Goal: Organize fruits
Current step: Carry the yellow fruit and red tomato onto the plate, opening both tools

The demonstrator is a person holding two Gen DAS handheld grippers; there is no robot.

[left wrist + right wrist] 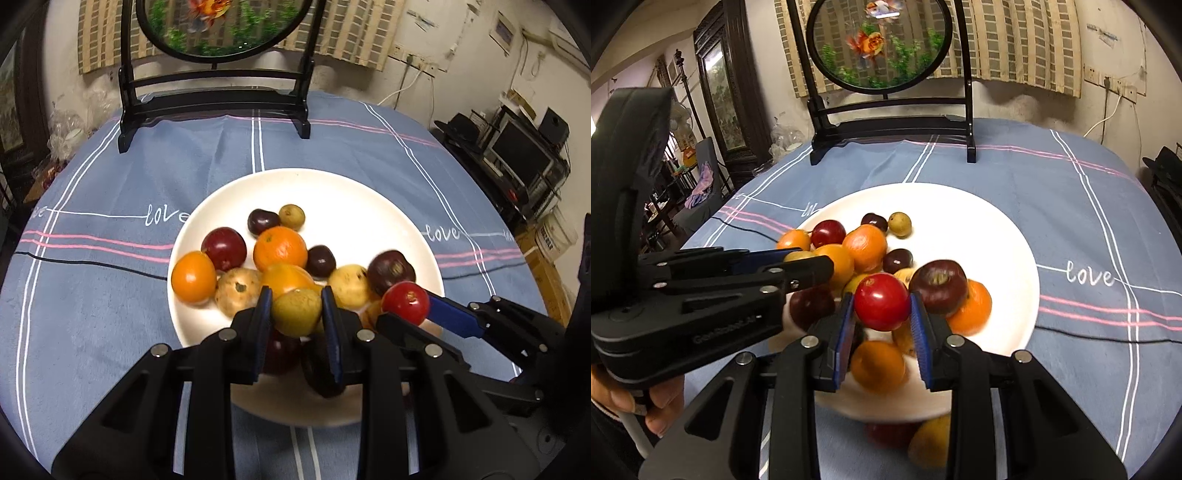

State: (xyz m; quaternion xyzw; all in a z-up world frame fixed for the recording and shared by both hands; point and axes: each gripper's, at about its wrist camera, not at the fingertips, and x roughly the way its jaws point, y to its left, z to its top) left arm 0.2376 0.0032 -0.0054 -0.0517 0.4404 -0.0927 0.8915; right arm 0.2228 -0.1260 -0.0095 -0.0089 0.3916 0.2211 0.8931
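Observation:
A white plate [351, 206] on the blue tablecloth carries a pile of fruit: oranges [280, 249], dark red plums [224, 248], yellowish round fruits [238, 291]. My left gripper [296, 308] is shut on a yellow-green round fruit [295, 314], held above the near part of the pile. In the right wrist view my right gripper [881, 306] is shut on a bright red fruit [881, 302] over the same plate [997, 229]. The right gripper with its red fruit [405, 302] also shows at the left view's lower right. The left gripper's body [701, 291] fills the right view's left side.
A black wooden stand [214, 99] with a round painted screen stands at the table's far edge. Two fruits [929, 443] lie on the cloth just in front of the plate. A person's hand [661, 402] grips the left tool. Shelves with electronics [517, 155] stand right of the table.

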